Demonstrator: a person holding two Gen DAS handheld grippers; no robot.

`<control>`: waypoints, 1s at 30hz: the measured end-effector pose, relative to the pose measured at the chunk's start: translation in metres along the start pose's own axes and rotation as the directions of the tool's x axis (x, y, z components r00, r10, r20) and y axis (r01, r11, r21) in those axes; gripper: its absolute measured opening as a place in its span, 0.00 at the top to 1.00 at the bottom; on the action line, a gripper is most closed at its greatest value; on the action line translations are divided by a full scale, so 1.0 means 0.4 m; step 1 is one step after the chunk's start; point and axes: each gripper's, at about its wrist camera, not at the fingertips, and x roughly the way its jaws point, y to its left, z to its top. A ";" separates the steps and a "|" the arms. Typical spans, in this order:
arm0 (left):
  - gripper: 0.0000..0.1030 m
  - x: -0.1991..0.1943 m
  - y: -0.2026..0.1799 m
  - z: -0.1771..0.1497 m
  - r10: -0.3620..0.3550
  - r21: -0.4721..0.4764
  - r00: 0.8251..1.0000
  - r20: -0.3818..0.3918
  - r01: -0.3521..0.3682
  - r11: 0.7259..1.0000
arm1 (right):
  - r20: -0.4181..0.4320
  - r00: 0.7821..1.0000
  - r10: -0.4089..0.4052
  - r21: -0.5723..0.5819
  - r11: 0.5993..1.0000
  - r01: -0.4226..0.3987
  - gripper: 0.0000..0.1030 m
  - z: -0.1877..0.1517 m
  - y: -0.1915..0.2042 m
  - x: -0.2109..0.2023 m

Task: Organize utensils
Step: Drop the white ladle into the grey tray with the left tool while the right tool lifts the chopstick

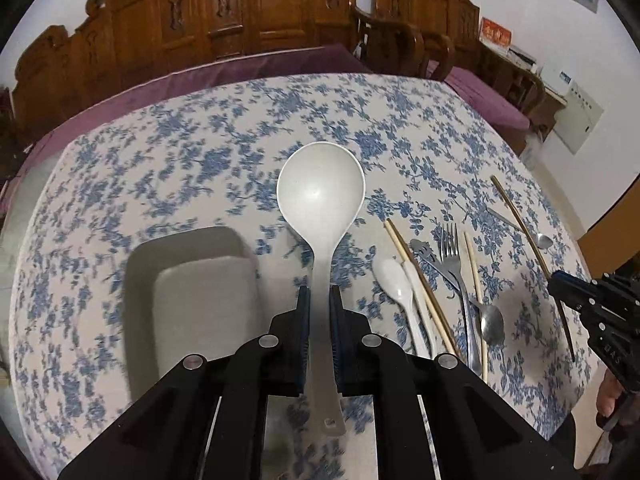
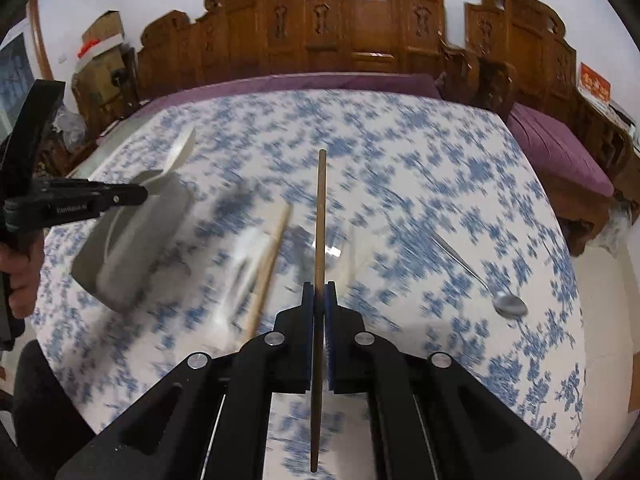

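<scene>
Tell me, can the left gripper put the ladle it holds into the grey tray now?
Probably yes. The left gripper is shut on the ladle, and the grey tray lies just to its left, open on top, with nothing between them.

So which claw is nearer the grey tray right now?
Left. The left claw, shut on the white ladle, is right beside the grey tray, at its right edge. The right claw, holding a dark chopstick, is well off to the tray's right.

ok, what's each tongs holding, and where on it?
Left tongs: grey ladle, mid-handle. Right tongs: dark chopstick, around its middle.
</scene>
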 end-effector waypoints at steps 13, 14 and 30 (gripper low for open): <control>0.92 -0.070 0.167 -0.081 0.032 -0.042 0.999 0.008 -0.032 0.999 | 0.036 0.996 0.080 -0.095 0.992 -0.076 0.94 0.061 0.241 -0.008; 0.92 -0.064 0.180 -0.089 0.034 -0.049 0.999 0.002 -0.034 0.998 | 0.036 0.996 0.085 -0.100 0.992 -0.082 0.94 0.064 0.255 -0.007; 0.75 -0.035 0.293 -0.143 0.023 -0.133 1.000 -0.014 -0.024 0.991 | 0.002 0.992 0.130 -0.132 0.983 -0.128 0.94 0.091 0.412 0.051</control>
